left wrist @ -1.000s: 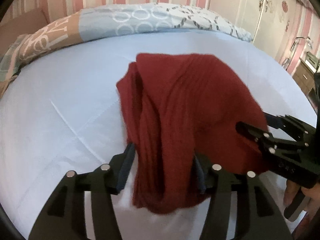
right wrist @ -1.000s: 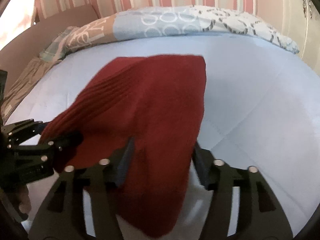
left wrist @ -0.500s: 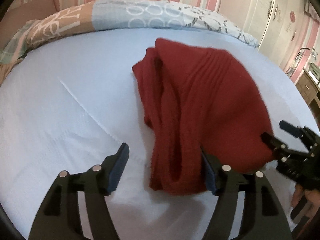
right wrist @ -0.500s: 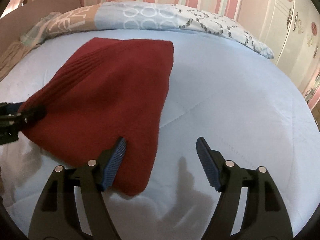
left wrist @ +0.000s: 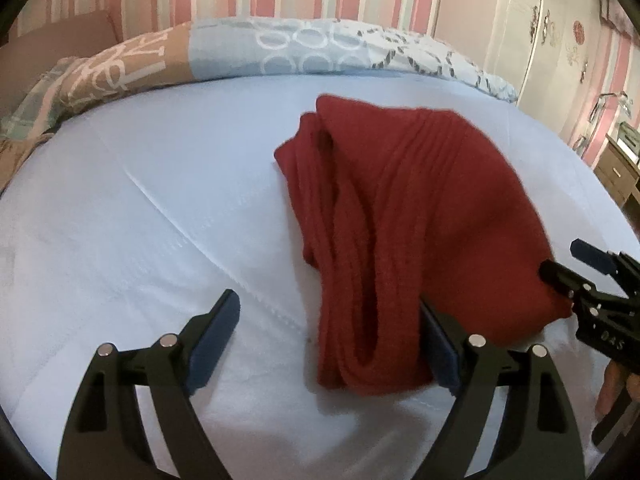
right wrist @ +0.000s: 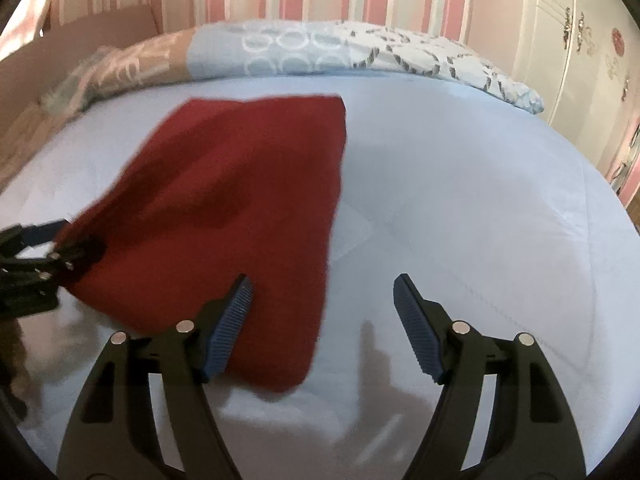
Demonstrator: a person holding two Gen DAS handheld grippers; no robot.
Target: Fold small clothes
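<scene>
A dark red knitted garment (left wrist: 420,216) lies folded lengthwise on the light blue bed sheet (left wrist: 140,200). In the left wrist view its near end sits between the jaws of my left gripper (left wrist: 328,320). The jaws are opening: the right pad touches the knit and the left pad stands well clear. In the right wrist view the garment (right wrist: 240,184) spreads flat. My right gripper (right wrist: 322,286) is also opening, with its left pad over the cloth's near corner and its right pad above bare sheet. Each gripper shows at the other view's edge: right gripper (left wrist: 564,260), left gripper (right wrist: 76,238).
A patterned quilt (left wrist: 280,52) lies rolled along the far side of the bed under a pink striped wall. A white wardrobe (left wrist: 560,40) and a wooden nightstand (left wrist: 620,168) stand to the right. A hand (left wrist: 612,384) holds the right gripper.
Both grippers let go of the red garment and spread their jaws wide. They drew back a little, and the garment settled flat on the sheet.
</scene>
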